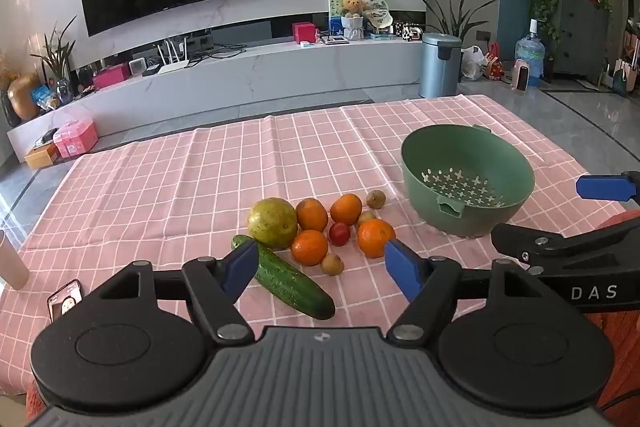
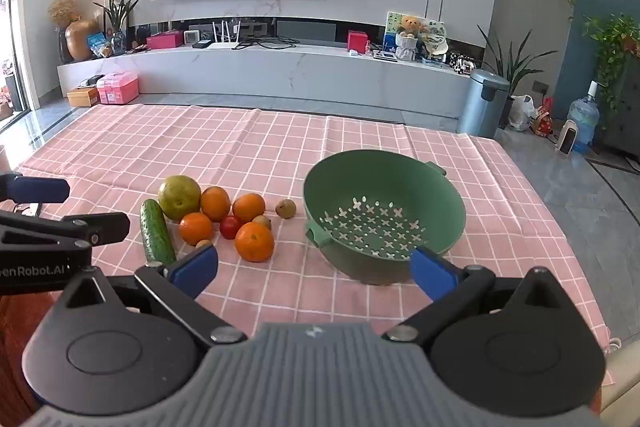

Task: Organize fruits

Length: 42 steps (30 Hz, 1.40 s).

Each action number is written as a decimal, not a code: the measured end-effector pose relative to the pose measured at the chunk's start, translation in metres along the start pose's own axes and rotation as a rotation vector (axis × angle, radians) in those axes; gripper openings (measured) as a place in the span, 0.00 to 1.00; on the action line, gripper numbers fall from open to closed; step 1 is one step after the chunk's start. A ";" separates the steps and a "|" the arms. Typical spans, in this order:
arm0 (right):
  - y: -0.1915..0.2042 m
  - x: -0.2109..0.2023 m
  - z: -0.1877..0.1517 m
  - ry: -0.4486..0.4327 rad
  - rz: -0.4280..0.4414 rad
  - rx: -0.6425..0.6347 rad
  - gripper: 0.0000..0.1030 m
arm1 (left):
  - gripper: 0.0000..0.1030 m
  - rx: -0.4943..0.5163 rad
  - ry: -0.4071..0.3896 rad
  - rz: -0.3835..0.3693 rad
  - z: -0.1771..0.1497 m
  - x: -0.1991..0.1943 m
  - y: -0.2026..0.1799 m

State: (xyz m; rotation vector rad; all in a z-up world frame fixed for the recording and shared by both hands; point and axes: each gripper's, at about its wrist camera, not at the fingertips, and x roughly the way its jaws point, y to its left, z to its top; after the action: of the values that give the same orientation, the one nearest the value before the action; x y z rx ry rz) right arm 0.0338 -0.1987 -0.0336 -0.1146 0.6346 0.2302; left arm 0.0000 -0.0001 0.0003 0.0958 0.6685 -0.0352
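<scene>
A pile of fruit lies on the pink checked cloth: a large green-yellow citrus [image 1: 272, 223] [image 2: 179, 197], several oranges [image 1: 309, 247] [image 2: 254, 242], a red tomato [image 1: 339, 233] [image 2: 230, 227], small brown fruits [image 1: 332, 264] [image 2: 285, 208] and a cucumber [image 1: 292, 281] [image 2: 157, 239]. An empty green colander [image 1: 466, 179] [image 2: 384, 215] stands to the right of the pile. My left gripper [image 1: 322, 267] is open and empty, just before the pile. My right gripper [image 2: 314, 269] is open and empty, before the colander's near rim.
A phone [image 1: 66, 299] and a beige cup [image 1: 12, 263] lie at the left of the table. The table's far edge [image 2: 280, 109] faces a TV console. A metal bin [image 2: 482, 103] stands on the floor beyond the far right corner.
</scene>
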 end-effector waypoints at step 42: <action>-0.001 -0.001 -0.001 -0.002 -0.027 0.021 0.96 | 0.79 -0.023 0.001 -0.030 0.001 -0.006 0.003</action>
State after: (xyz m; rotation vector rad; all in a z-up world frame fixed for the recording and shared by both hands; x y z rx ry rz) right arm 0.0328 -0.2002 -0.0335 -0.1024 0.6334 0.1977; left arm -0.0036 0.0026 0.0052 0.0642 0.6710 -0.0562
